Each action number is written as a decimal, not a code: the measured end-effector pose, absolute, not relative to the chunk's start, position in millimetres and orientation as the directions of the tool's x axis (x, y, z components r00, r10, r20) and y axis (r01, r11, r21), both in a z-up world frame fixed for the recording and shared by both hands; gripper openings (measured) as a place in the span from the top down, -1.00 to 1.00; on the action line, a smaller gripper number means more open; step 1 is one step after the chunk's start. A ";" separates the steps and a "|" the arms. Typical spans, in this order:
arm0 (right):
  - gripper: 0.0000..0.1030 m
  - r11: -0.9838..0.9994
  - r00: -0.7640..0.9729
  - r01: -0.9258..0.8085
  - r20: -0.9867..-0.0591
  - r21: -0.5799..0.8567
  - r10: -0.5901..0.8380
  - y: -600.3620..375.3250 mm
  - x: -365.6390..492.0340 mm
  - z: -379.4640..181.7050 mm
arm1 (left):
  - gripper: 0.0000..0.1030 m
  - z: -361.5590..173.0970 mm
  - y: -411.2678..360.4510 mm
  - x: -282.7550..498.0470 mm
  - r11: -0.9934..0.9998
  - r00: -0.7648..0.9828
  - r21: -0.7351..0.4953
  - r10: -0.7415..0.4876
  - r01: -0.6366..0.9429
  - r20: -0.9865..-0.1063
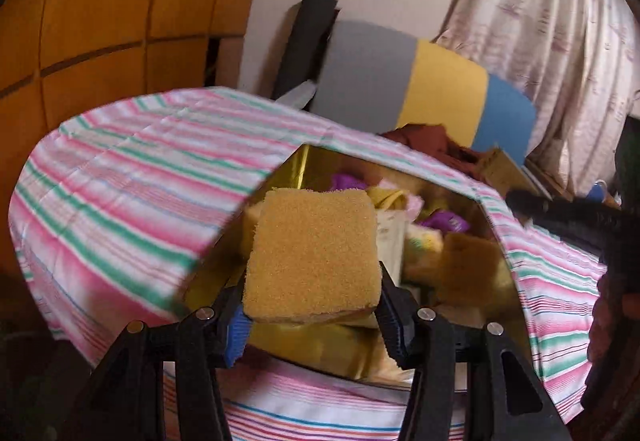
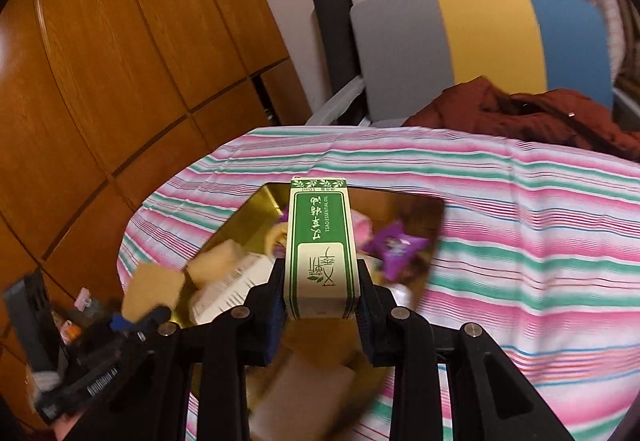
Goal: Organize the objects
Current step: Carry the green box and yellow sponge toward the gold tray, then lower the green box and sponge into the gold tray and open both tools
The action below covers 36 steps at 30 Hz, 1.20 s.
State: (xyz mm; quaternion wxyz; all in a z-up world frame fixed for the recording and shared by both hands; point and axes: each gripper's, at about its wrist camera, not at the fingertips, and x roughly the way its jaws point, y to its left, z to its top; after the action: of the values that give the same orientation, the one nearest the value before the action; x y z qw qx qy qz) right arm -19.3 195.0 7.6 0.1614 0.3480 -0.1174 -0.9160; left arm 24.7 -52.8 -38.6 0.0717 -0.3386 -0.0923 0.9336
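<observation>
Sponge [image 1: 312,257] in left gripper [image 1: 312,325], seemingly over tray [image 1: 320,349].

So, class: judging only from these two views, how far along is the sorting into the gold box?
Done: the gold box already holds a purple packet and other items. In hand: the left tool grips a yellow sponge, the right tool a green-and-white carton; both are over the box. Left: releasing them.

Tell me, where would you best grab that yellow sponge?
Across its two narrow side edges, near the end, coming in level with its flat face. The sponge is a soft slab, and the left gripper holds it just so.
</observation>
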 end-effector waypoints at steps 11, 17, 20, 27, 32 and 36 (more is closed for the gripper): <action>-0.30 -0.913 -0.698 0.179 -0.607 0.367 -0.381 170.6 -45.1 -0.8 | -0.05 -51.0 -52.7 26.1 -0.981 -0.732 -0.183 0.169 -0.062 -0.660; -0.36 -0.898 -0.735 0.181 -0.552 0.401 -0.394 177.8 -15.0 4.4 | -0.05 -54.1 -42.9 25.2 -0.979 -0.704 -0.179 0.193 -0.095 -0.684; -0.36 -0.892 -0.746 0.179 -0.534 0.415 -0.398 181.8 -7.0 7.1 | -0.05 -58.0 -26.0 21.2 -0.978 -0.679 -0.144 0.208 -0.151 -0.704; -0.36 -0.888 -0.755 0.169 -0.523 0.428 -0.396 190.3 3.2 10.3 | -0.06 -60.1 -11.2 2.4 -0.967 -0.601 -0.107 0.228 -0.230 -0.766; -0.48 -0.879 -0.758 0.168 -0.511 0.447 -0.405 194.2 13.0 7.7 | -0.43 -37.3 -13.1 25.8 -0.963 -0.640 -0.036 0.206 -0.268 -0.741; -0.48 -0.874 -0.751 0.171 -0.514 0.455 -0.415 191.6 16.1 3.6 | -0.62 -26.0 -27.0 31.6 -0.970 -0.664 -0.078 0.215 -0.230 -0.716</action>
State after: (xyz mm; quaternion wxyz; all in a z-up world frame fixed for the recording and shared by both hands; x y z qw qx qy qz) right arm 16.1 191.6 3.6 0.1602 0.3146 -0.1936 -0.9153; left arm 31.6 -27.0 -26.0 0.1219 -0.3914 0.0095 0.9121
